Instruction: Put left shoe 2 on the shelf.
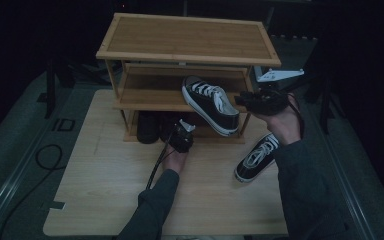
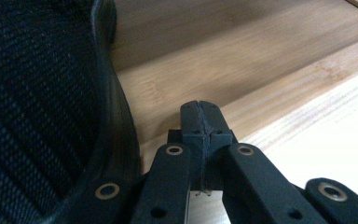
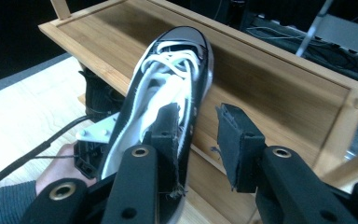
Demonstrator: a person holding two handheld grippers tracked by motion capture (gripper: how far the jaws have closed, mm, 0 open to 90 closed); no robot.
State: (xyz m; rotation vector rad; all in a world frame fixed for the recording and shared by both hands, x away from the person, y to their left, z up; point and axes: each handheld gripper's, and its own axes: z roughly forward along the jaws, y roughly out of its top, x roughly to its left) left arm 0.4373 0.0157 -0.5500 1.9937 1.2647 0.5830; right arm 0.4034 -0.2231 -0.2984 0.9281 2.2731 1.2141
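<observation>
Resting a sneaker (image 3: 172, 88) on the rack (image 1: 150, 98), right gripper (image 3: 200, 135) fingers apparently straddling its collar, left gripper (image 2: 200, 122) fingers closed, empty.

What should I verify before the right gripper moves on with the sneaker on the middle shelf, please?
1. Right gripper grips the sneaker: not ok; jaws open, one pad clear of the shoe.
2. Sneaker seated on the middle shelf: not ok; its heel overhangs the front edge.
3. Left gripper empty: ok; shut on nothing.
4. Left gripper clear of the black shoe: cannot tell; it sits close beside it.
5. Second sneaker out of the way: ok; it lies on the table.
</observation>
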